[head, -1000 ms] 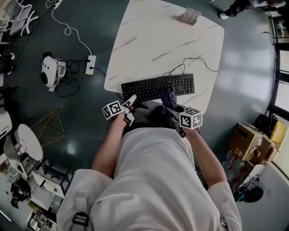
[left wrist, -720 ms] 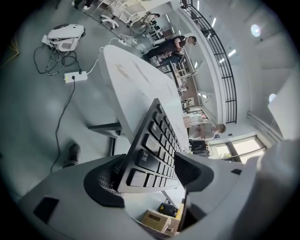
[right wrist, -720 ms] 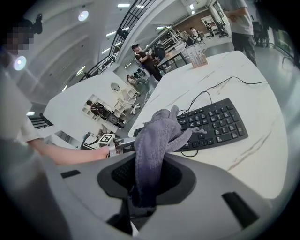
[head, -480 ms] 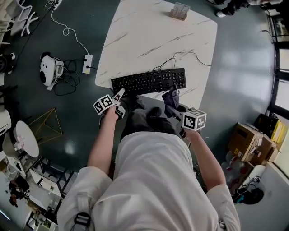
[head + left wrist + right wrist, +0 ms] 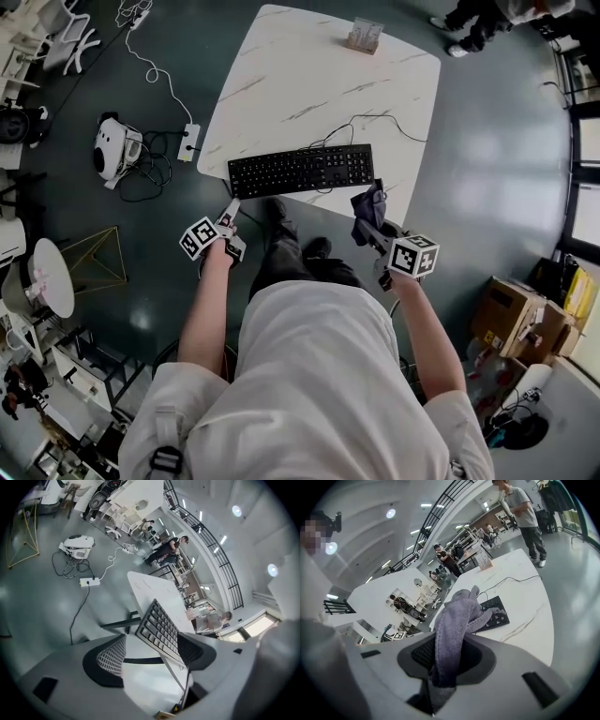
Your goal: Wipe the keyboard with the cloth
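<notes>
A black keyboard (image 5: 300,171) lies along the near edge of the white marble table (image 5: 328,75). My left gripper (image 5: 228,215) hangs just off the keyboard's near left corner. Its jaws are opening with nothing between them, and past them the left gripper view (image 5: 150,653) shows the keyboard (image 5: 159,627). My right gripper (image 5: 371,217) is below the keyboard's right end, shut on a grey-purple cloth (image 5: 367,203). In the right gripper view (image 5: 447,660) the cloth (image 5: 457,618) stands up between the pads, its tip in front of the keyboard (image 5: 499,613).
The keyboard's cable (image 5: 375,120) loops over the table, and a small card stand (image 5: 364,36) sits at its far edge. A power strip (image 5: 190,141) and a white device (image 5: 114,150) lie on the floor to the left. Cardboard boxes (image 5: 511,314) stand at right. People stand beyond the table.
Both grippers have drawn back from the keyboard towards the person. The left one now sits by the keyboard's left corner with wider jaws. The right one still carries the cloth.
</notes>
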`<state>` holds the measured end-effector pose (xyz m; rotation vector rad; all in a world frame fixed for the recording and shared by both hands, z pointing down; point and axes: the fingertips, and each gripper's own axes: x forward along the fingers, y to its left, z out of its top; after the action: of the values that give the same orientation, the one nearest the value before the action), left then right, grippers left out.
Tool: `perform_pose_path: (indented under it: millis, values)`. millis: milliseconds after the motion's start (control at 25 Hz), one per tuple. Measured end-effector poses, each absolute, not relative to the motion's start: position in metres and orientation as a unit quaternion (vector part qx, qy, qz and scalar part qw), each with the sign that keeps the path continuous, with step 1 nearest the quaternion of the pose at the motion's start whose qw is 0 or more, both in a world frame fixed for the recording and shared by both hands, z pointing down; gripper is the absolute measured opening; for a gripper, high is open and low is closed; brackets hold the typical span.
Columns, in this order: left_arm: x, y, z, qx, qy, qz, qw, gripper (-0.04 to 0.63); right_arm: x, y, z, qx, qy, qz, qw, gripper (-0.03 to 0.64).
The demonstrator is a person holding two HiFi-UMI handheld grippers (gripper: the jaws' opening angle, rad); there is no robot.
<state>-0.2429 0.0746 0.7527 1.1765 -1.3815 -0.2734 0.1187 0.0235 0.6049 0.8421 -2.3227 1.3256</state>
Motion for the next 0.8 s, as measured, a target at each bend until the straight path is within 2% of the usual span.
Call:
perform_pose_path:
  millis: [80,280,480,680,800]
  values:
    - [-0.236,0.083,0.727,0.532,-0.597,-0.13,0.586,0.344,0.129,0.025,0.593,0.298,-0.823,0.457,0.156,0.106]
    - [-0.216,0.096,0.66,0.582,-0.587,-0.162,0.539,0.212,0.155,0.029,0.562,0.301,-0.843,0.425,0.134,0.106]
    - [-0.187,0.096,0.593,0.633,-0.551,-0.22,0.498,0.141,0.177,0.027,0.531,0.314,-0.858,0.391,0.111,0.106]
    - [-0.177,0.117,0.555,0.667,-0.584,-0.133,0.443,0.025,0.198,0.027,0.5,0.35,-0.867,0.341,0.096,0.106]
    - [-0.164,0.127,0.532,0.704,-0.564,-0.095,0.42,0.014,0.205,0.029,0.481,0.365,-0.868,0.328,0.074,0.106]
